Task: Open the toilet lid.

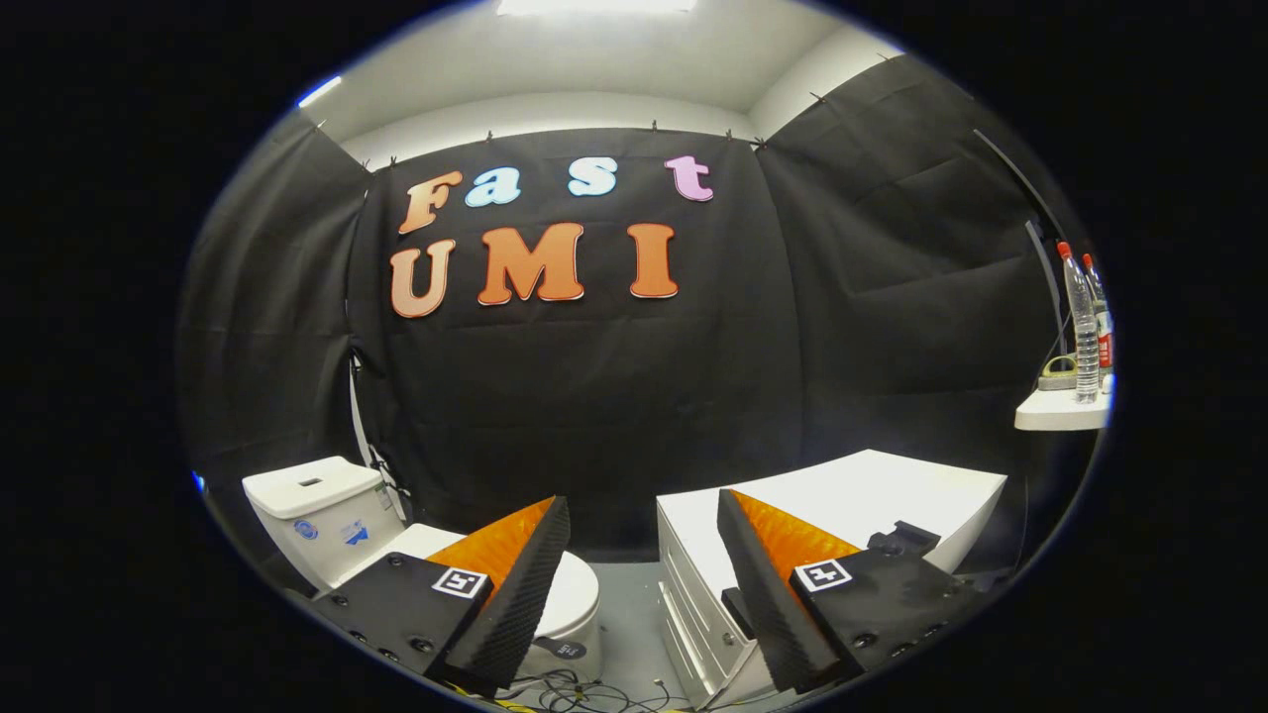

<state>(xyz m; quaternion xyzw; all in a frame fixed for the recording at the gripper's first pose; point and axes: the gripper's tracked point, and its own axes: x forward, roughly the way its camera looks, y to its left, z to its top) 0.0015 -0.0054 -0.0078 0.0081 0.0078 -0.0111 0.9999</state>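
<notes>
A white toilet stands low on the left, its tank [315, 510] against the booth wall. Its lid [575, 594] lies flat and closed over the bowl, partly hidden behind my left finger. My gripper [644, 530] is open, high above the floor and well short of the toilet. Nothing sits between its fingers. The left fingertip [550, 525] overlaps the lid from this viewpoint, but there is a clear distance between them.
A white cabinet with drawers [842, 495] stands to the right of the toilet, behind my right finger. A small white shelf [1060, 408] on the right wall carries two plastic bottles [1082, 327]. Cables [584, 688] lie on the grey floor below the gripper.
</notes>
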